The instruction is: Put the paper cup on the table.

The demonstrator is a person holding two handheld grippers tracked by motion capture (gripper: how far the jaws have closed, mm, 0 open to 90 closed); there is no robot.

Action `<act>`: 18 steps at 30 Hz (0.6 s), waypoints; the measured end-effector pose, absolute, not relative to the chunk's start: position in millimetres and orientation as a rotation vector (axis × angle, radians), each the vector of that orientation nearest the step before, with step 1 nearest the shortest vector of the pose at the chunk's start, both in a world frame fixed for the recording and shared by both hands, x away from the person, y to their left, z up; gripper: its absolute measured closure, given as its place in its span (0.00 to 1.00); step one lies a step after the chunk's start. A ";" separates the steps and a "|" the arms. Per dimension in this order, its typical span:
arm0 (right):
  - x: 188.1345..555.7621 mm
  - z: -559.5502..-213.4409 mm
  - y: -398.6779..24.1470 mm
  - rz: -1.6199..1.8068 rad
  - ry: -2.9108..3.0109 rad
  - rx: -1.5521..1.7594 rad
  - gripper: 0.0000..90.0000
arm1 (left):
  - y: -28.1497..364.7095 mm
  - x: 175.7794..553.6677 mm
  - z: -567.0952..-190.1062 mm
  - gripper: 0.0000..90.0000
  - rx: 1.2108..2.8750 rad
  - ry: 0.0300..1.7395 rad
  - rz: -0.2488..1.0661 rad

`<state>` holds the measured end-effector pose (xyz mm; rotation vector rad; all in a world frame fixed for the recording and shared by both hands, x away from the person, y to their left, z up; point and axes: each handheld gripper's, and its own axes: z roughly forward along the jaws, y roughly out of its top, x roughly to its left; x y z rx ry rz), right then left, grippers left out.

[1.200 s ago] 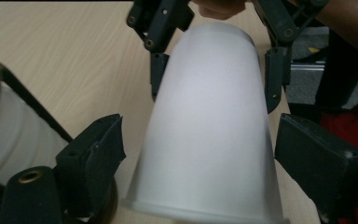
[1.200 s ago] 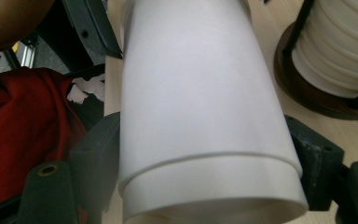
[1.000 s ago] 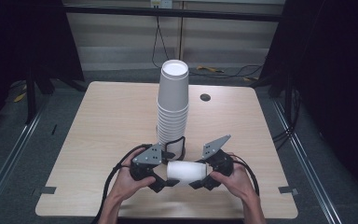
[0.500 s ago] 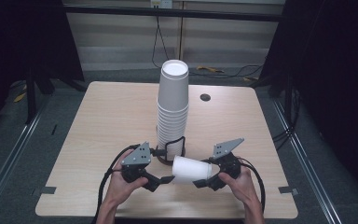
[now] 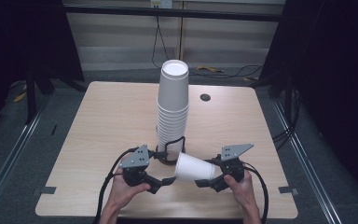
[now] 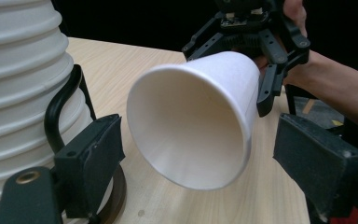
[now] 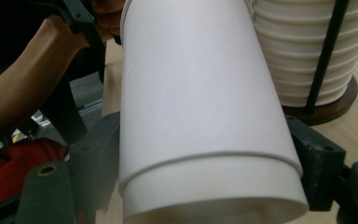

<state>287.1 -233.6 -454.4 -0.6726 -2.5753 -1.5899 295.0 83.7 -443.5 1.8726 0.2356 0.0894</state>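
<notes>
A second ago both grippers met at the single white cup (image 5: 194, 167) near the worktop's (image 5: 107, 121) six o'clock edge; now the left gripper (image 5: 170, 180) has backed off toward seven o'clock and the cup has gone with the right gripper (image 5: 200, 183), lying on its side with its mouth toward the left. We read that as a finished handover or separation, with the cup now carried by one hand alone.

The high view shows the tall cup stack (image 5: 172, 109) in its wire holder (image 5: 170, 148) at the worktop's centre, just beyond the cup at twelve o'clock. The left gripper view adds the cup's empty interior (image 6: 191, 128) and its own fingers (image 6: 98, 154) spread wide, touching nothing. The right gripper view shows its fingers (image 7: 314, 161) clamped on the cup's base end (image 7: 200, 107), which the high view blurs.
</notes>
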 end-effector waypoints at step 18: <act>286.6 -465.8 -227.1 -1.743 -2.501 -0.631 0.25 | 81.3 295.4 -457.9 0.17 1.836 0.283 0.061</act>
